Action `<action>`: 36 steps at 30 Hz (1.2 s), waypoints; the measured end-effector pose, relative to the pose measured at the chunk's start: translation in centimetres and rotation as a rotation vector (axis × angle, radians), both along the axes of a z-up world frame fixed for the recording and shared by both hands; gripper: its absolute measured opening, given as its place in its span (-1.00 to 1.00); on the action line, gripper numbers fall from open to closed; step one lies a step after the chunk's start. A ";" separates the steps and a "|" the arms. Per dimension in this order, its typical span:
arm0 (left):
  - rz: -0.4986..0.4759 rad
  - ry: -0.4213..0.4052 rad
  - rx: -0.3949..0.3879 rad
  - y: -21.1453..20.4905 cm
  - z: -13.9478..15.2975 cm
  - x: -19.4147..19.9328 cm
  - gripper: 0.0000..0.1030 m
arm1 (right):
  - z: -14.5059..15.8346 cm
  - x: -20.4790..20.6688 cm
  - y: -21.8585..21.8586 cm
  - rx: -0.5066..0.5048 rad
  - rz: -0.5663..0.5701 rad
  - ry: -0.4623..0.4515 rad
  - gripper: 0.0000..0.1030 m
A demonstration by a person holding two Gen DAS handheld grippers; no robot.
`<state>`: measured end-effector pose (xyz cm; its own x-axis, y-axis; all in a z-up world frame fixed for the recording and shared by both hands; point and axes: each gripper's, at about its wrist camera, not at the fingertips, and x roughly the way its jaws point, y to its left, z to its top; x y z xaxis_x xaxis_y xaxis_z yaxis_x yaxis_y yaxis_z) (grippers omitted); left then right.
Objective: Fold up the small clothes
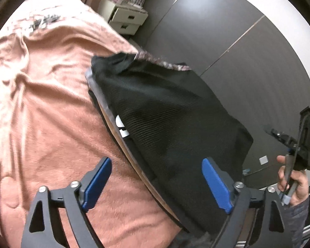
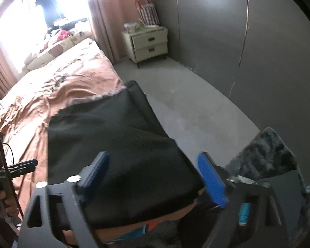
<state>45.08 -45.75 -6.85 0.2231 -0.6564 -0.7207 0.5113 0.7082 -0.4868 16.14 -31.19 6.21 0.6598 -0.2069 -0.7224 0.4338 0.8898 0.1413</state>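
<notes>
A black mesh garment [image 1: 165,113] with a white mark lies folded on the edge of the bed, over a flat board. My left gripper [image 1: 157,183] is open just above its near end, empty. In the right wrist view the same black garment [image 2: 117,144] lies in front of my right gripper [image 2: 153,175], which is open and empty over its near edge. The right gripper also shows at the far right of the left wrist view [image 1: 295,144], held in a hand. The left gripper shows at the left edge of the right wrist view [image 2: 24,166].
The bed has a rumpled pink blanket [image 1: 41,103]. A white two-drawer nightstand [image 2: 148,44] with a striped bag stands by the grey wardrobe doors [image 2: 258,51]. Grey floor [image 2: 186,95] runs beside the bed. A dark fuzzy item [image 2: 264,150] sits at the right.
</notes>
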 end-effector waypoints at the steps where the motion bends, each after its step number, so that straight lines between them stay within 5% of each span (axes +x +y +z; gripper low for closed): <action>1: 0.006 -0.023 0.007 0.3 0.8 -0.4 0.92 | 0.4 -0.5 0.6 0.003 0.000 -0.005 0.86; 2: 0.014 -0.045 0.005 0.8 1.6 -0.9 1.00 | 0.8 -1.0 1.2 0.001 0.001 -0.011 1.00; 36: 0.103 -0.355 0.034 15.7 13.6 -18.0 1.00 | 6.4 -15.9 17.1 -0.086 0.054 -0.140 1.00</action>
